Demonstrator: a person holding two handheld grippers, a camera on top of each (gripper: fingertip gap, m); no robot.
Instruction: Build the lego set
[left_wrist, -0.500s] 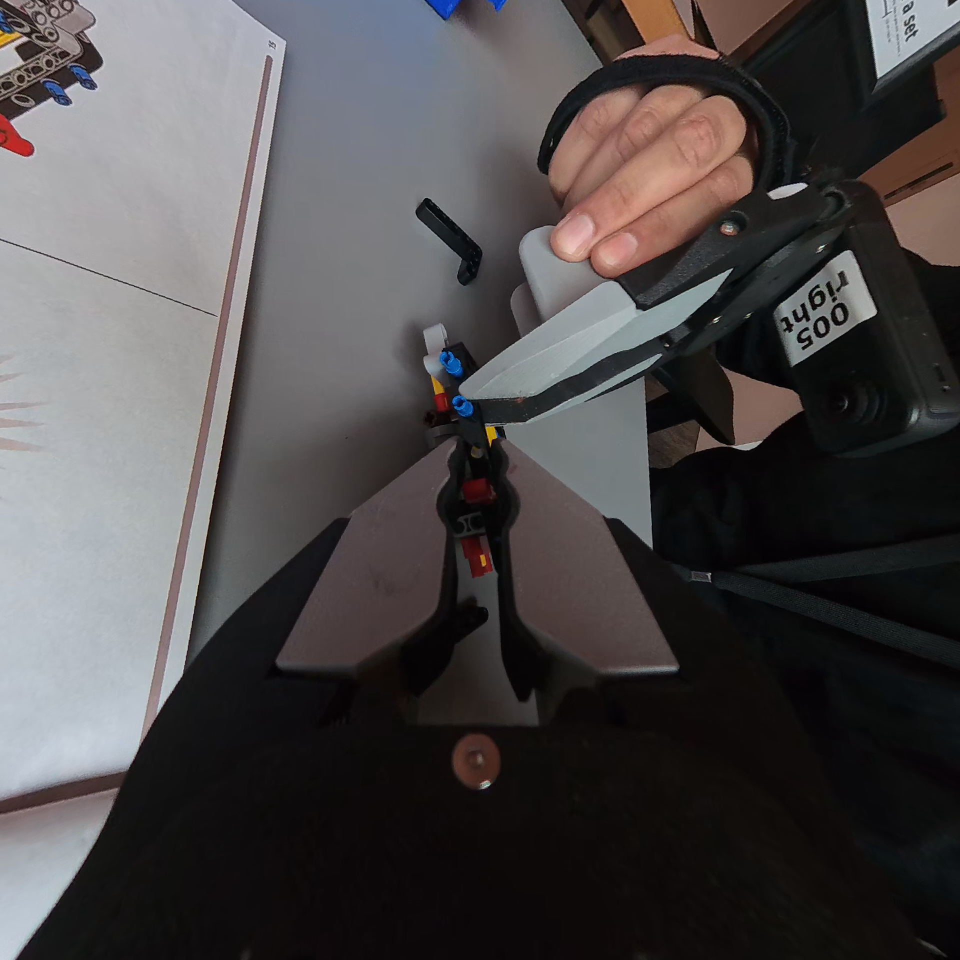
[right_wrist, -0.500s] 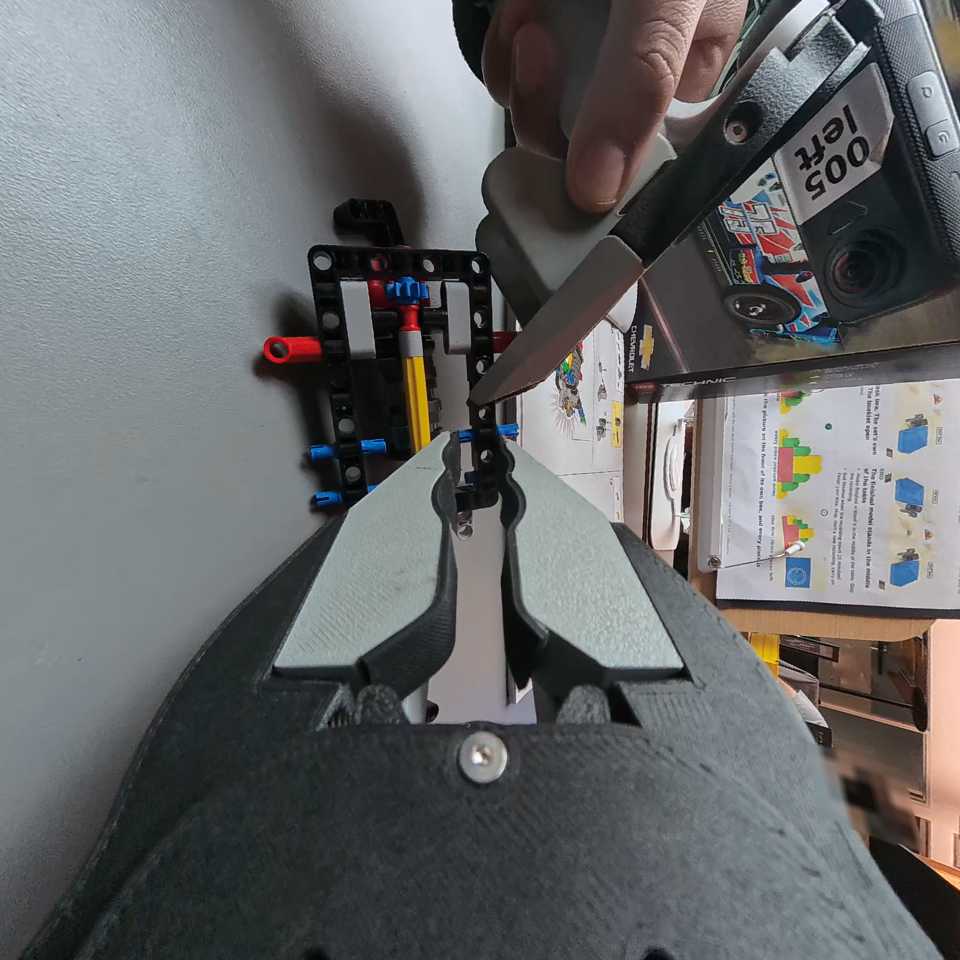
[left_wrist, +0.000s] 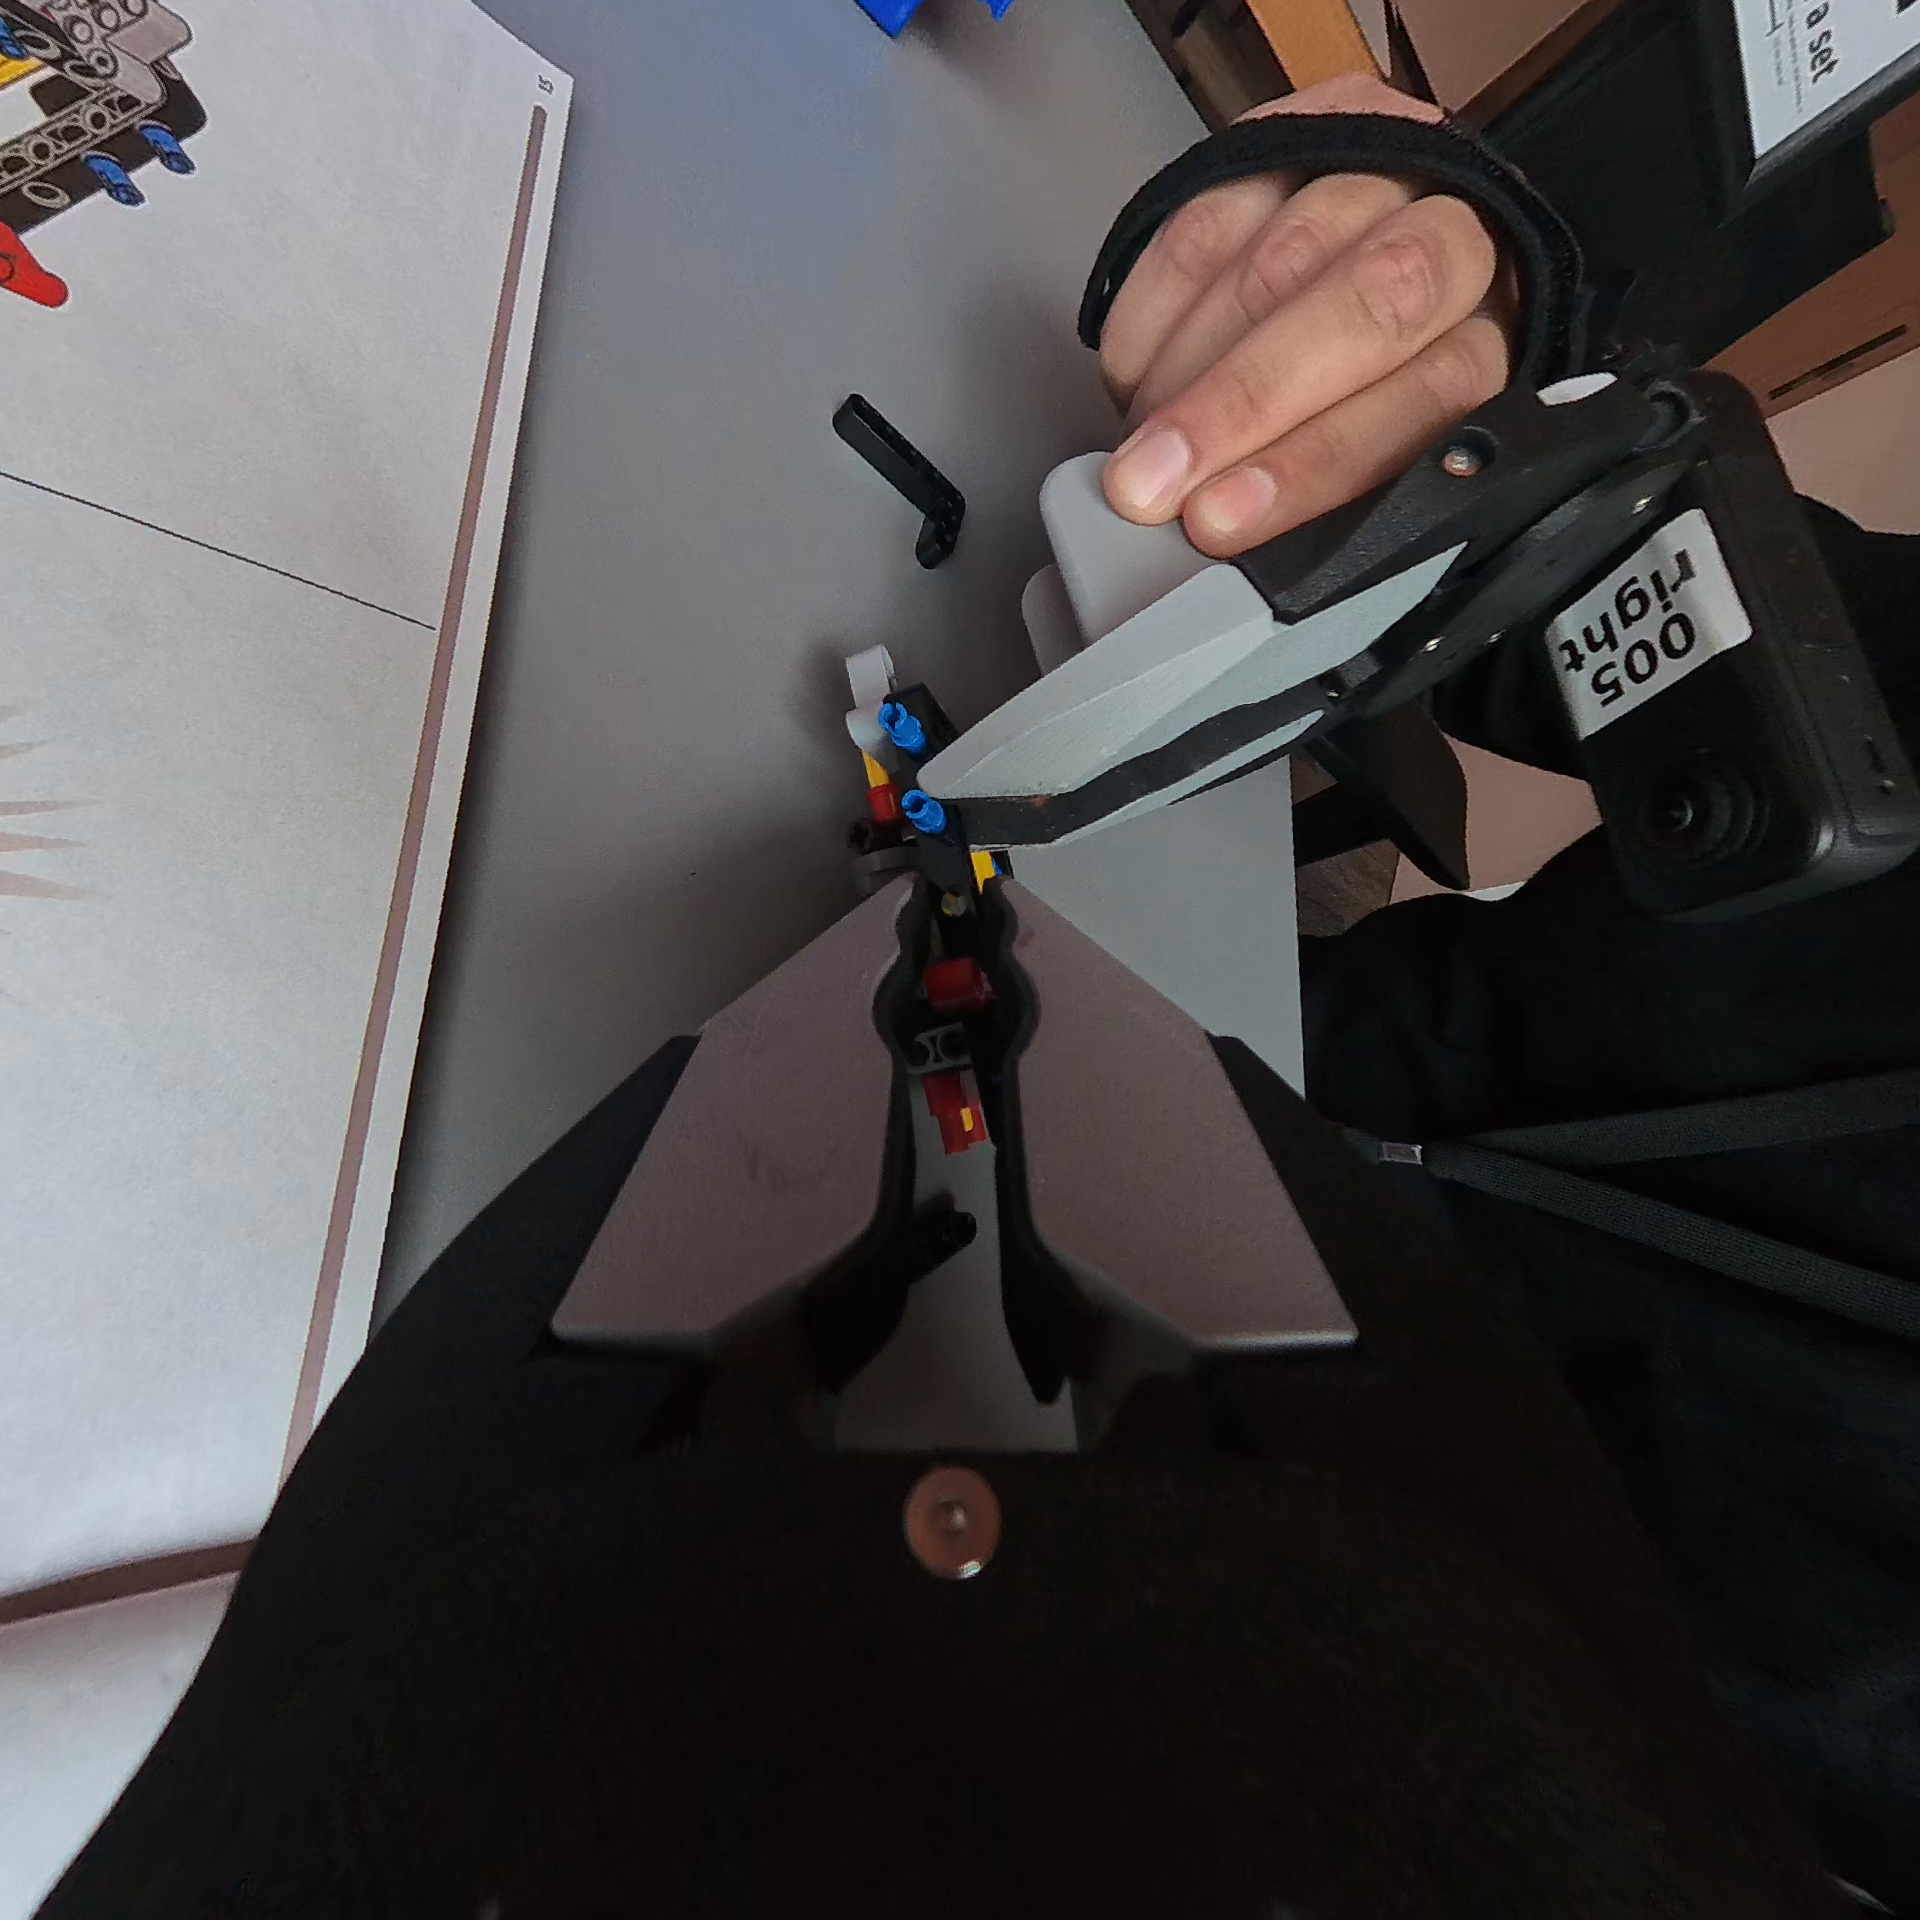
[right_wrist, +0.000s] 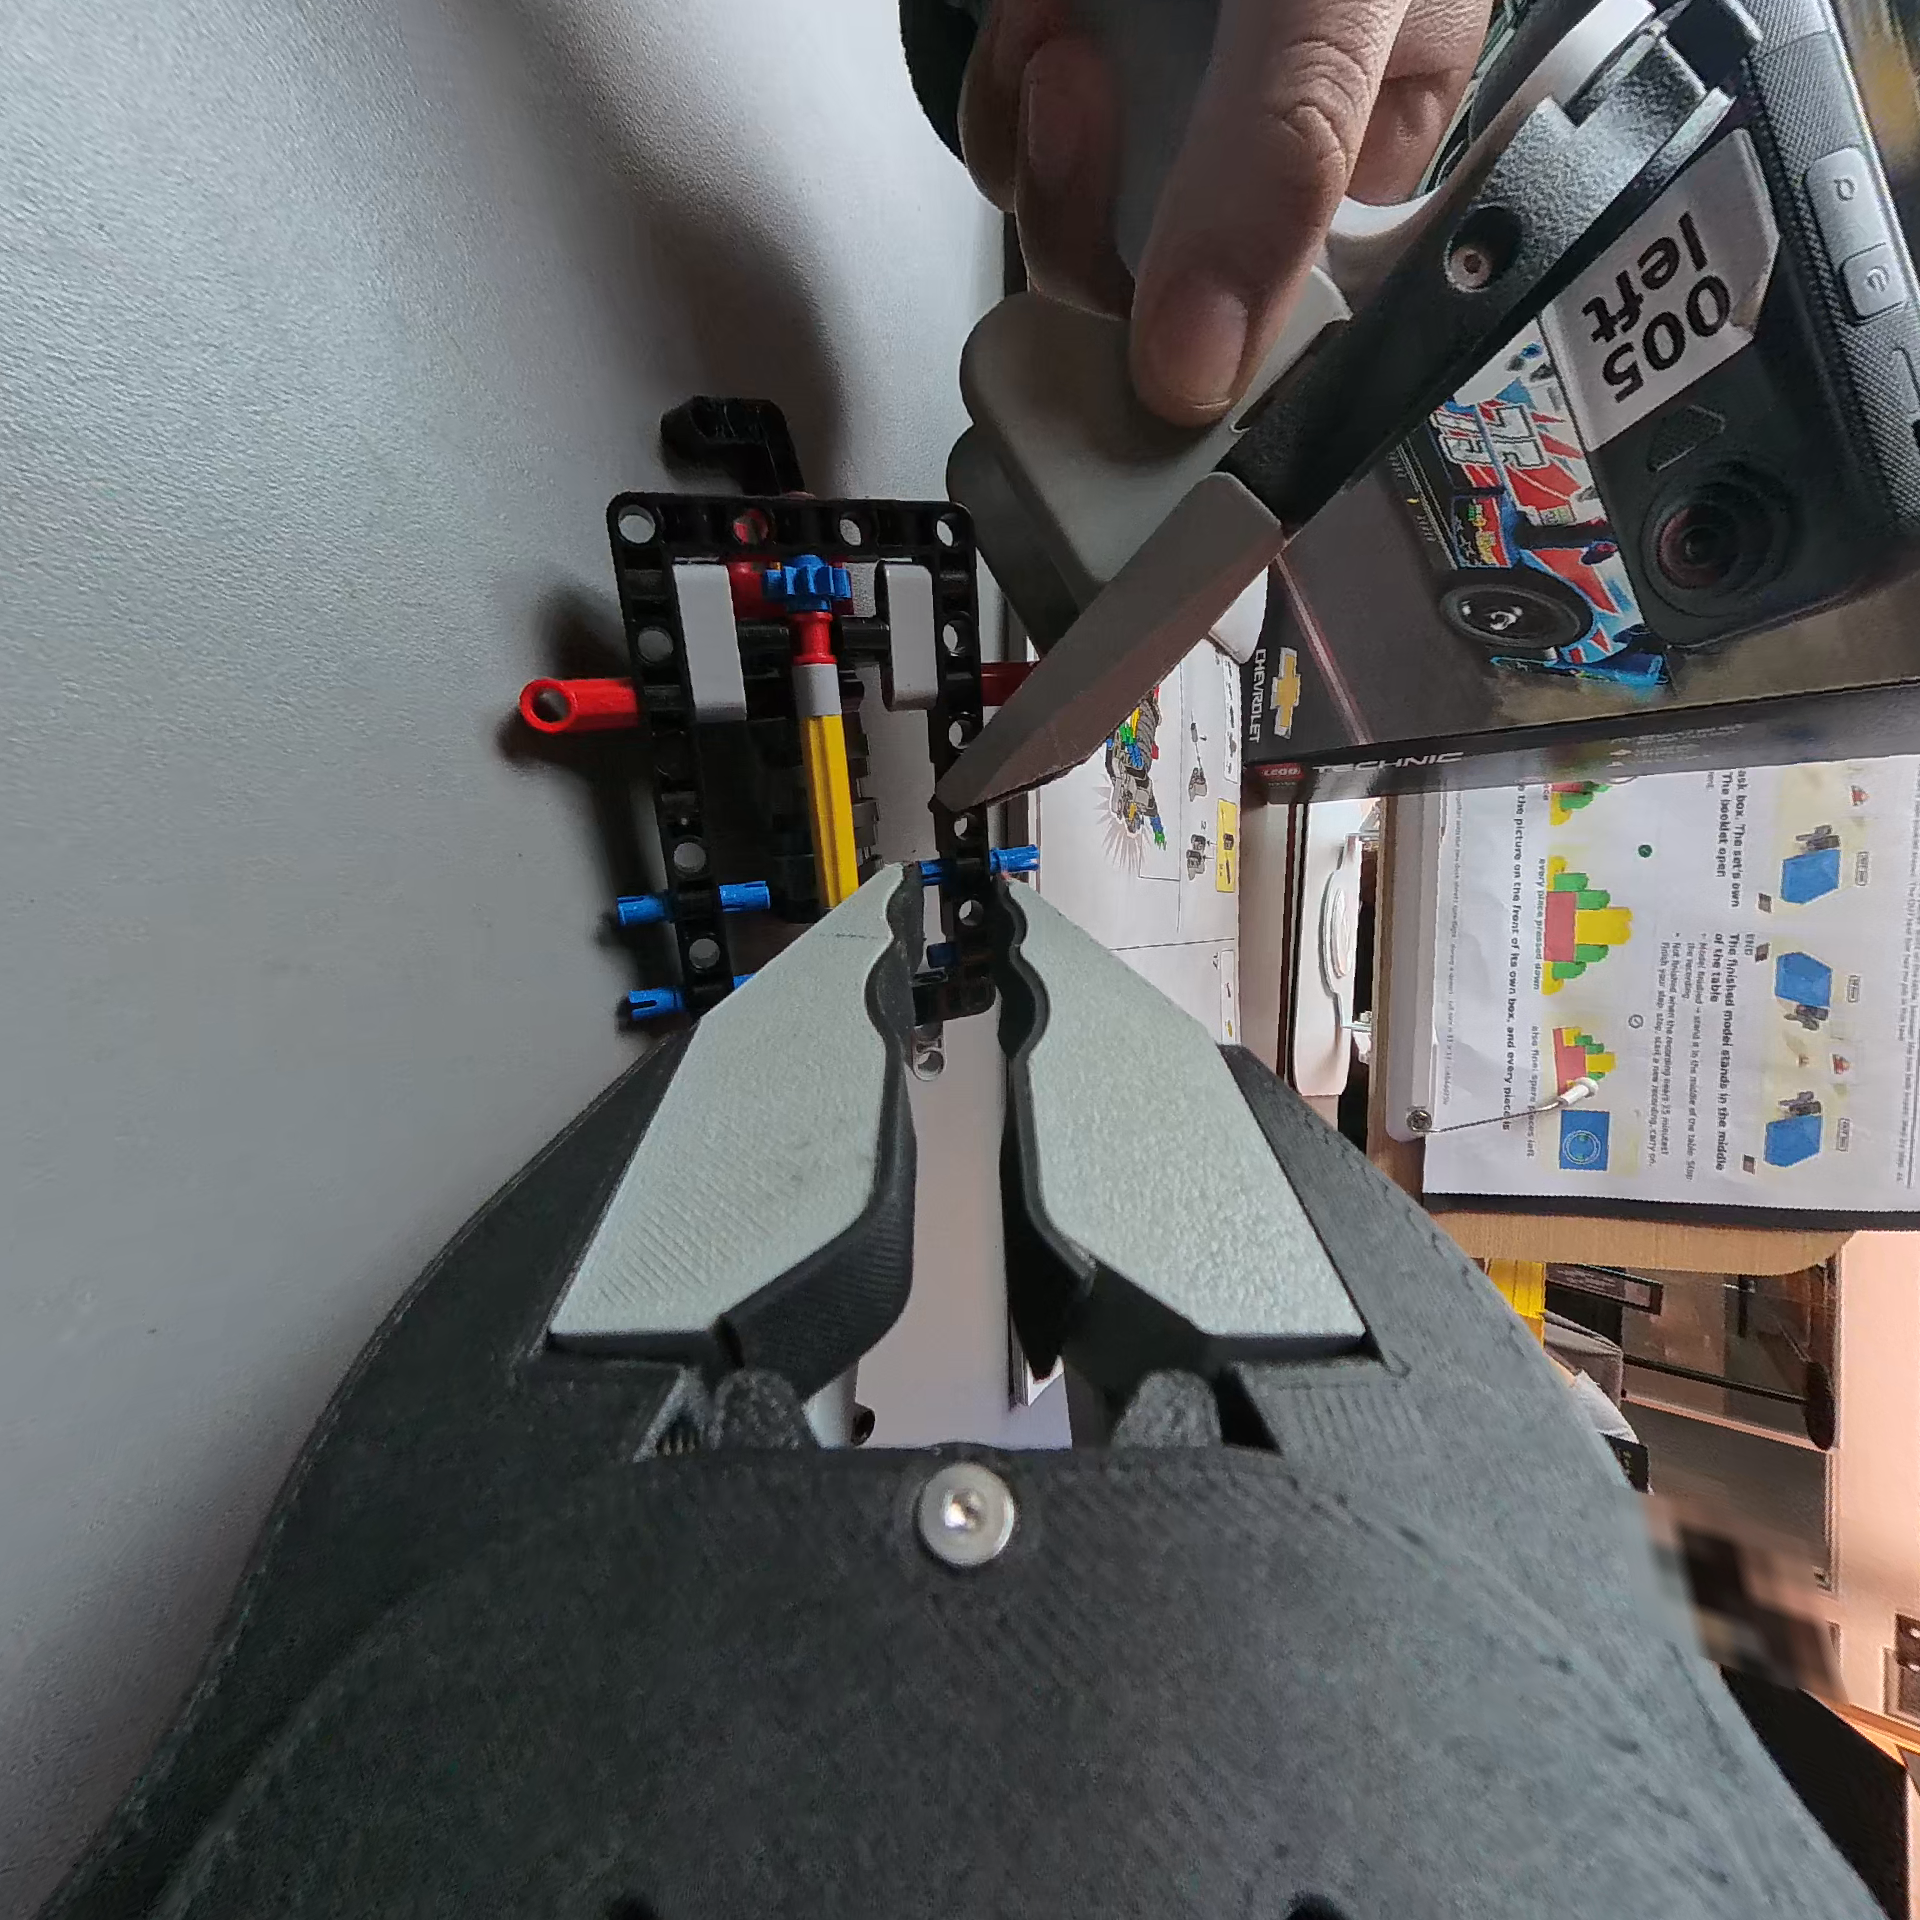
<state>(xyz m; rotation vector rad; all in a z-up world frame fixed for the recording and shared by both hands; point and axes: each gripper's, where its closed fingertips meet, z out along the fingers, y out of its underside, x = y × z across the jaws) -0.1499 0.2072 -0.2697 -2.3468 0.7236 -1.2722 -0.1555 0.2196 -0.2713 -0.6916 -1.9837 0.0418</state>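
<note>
Both tools are clamped on the black rectangular plastic Lego frame (right_wrist: 795, 748), which carries blue pins, a yellow axle and a red connector and is held over the grey desk (left_wrist: 717, 343): the right tool (right_wrist: 961, 940) grips its lower right corner, while the left tool (left_wrist: 951, 914) grips its right side rail. This looks like a mid-assembly steadying step; judging from the loose black L-shaped beam (left_wrist: 902, 480) lying nearby on the desk, the next move likely means freeing one tool to fetch it.
</note>
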